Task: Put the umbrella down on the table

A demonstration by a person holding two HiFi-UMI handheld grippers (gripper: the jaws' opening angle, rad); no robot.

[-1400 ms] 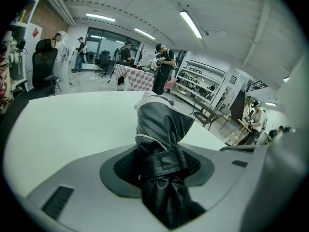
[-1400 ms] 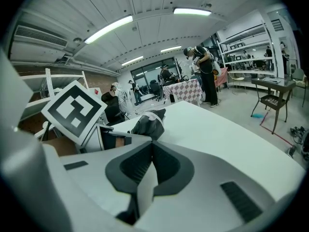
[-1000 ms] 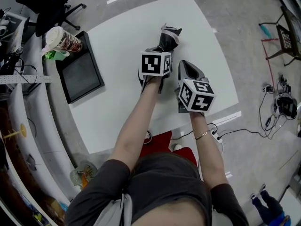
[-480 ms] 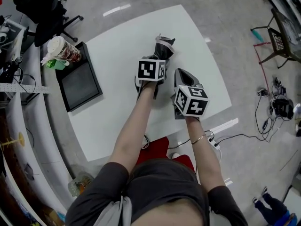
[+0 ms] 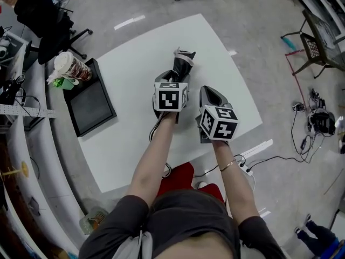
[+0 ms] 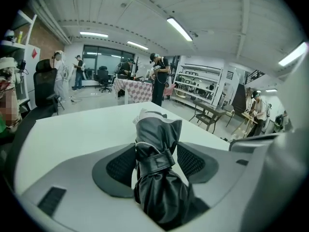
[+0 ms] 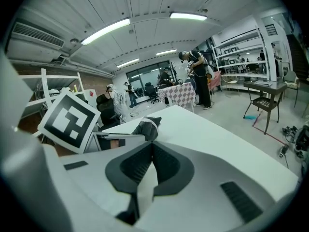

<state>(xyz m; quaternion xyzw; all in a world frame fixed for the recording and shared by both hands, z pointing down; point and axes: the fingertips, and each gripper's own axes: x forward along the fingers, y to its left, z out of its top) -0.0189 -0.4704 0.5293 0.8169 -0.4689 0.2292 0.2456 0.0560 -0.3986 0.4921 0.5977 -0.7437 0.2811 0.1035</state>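
The folded black umbrella (image 5: 181,63) lies on the white table (image 5: 135,53), its strap end pointing away from me. My left gripper (image 5: 173,80) is around its near end. In the left gripper view the umbrella (image 6: 155,178) lies between the pads (image 6: 119,166), which stand wide and leave a gap on the right side: the gripper (image 6: 155,149) is open. My right gripper (image 5: 208,91) hovers just right of it, shut on nothing. In the right gripper view the umbrella (image 7: 147,128) shows past the closed tips of that gripper (image 7: 152,146).
A black tray (image 5: 91,99) and a cup with wrappers (image 5: 70,66) sit at the table's left edge. A black office chair (image 5: 46,15) stands beyond that. A red stool (image 5: 183,174) is at my knees, with cables (image 5: 280,152) on the floor to the right. People stand far off.
The head view has drifted, so the table sits lower in the frame. The umbrella stays flat on the table. Both grippers keep nearly the same place beside it.
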